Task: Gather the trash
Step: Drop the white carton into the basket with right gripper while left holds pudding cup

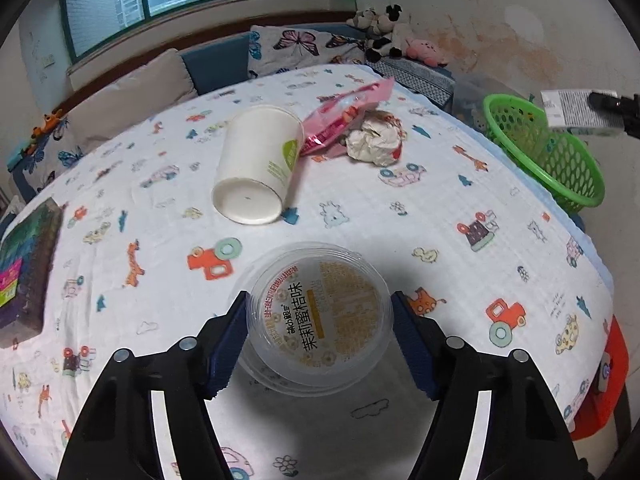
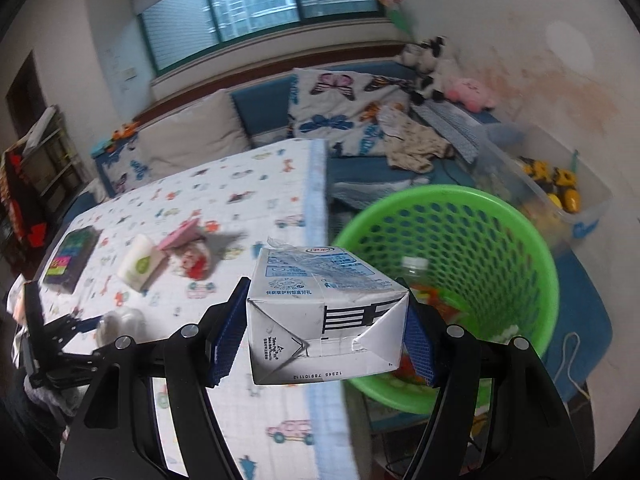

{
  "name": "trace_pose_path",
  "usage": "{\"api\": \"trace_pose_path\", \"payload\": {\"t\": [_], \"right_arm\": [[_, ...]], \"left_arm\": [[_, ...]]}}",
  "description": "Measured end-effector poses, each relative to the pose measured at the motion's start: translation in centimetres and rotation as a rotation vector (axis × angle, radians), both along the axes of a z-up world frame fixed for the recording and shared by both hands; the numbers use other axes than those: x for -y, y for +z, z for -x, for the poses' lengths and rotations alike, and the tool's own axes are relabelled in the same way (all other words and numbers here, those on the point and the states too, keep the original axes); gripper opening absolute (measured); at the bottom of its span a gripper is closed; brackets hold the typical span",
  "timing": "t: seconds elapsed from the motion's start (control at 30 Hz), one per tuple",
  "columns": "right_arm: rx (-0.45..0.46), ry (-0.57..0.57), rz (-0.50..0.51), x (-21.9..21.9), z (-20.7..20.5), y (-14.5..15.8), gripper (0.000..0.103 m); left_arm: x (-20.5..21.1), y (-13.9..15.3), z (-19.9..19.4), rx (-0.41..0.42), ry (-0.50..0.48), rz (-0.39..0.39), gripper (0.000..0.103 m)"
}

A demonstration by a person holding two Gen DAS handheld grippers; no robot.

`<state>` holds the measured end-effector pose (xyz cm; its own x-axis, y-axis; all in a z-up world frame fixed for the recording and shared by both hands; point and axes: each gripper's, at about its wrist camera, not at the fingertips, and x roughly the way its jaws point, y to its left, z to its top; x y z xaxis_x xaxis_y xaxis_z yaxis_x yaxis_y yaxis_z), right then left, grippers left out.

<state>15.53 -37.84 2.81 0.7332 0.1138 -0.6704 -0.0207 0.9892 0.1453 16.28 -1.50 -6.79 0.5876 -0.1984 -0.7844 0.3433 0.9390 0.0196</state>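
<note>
The left gripper (image 1: 319, 326) pinches a clear jelly cup (image 1: 320, 316), lifting it off the table (image 1: 400, 240) as trash. Beyond it lie a tipped paper cup (image 1: 260, 164), pink wrapper (image 1: 344, 116) and crumpled paper (image 1: 376, 140). The right gripper (image 2: 326, 330) clamps a milk carton (image 2: 324, 320) just before the green basket (image 2: 520, 240), presumably for dropping in.

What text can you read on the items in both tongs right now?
"茉莉蜜桔味" on the clear tub's lid; its red ring text and fine print are too small.
"12345 7891011 12" along the milk carton's bottom edge.
"Tetra Pak" on the carton's flap, barely legible; other carton print is blurred.
</note>
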Motion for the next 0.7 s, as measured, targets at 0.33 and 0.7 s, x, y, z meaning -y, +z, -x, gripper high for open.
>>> {"api": "trace_pose_path", "payload": {"t": [0.33, 0.7], "right_arm": [[-0.1, -0.161, 0.027, 5.5, -1.8, -3.0, 0.07], [-0.208, -0.209, 0.212, 7.6, -3.2, -6.3, 0.071]], "left_arm": [[-1.3, 3.0, 0.5, 0.038, 0.02, 0.032, 0.067], [1.2, 7.6, 0.0, 0.078, -0.037, 0.121, 0.067]]}}
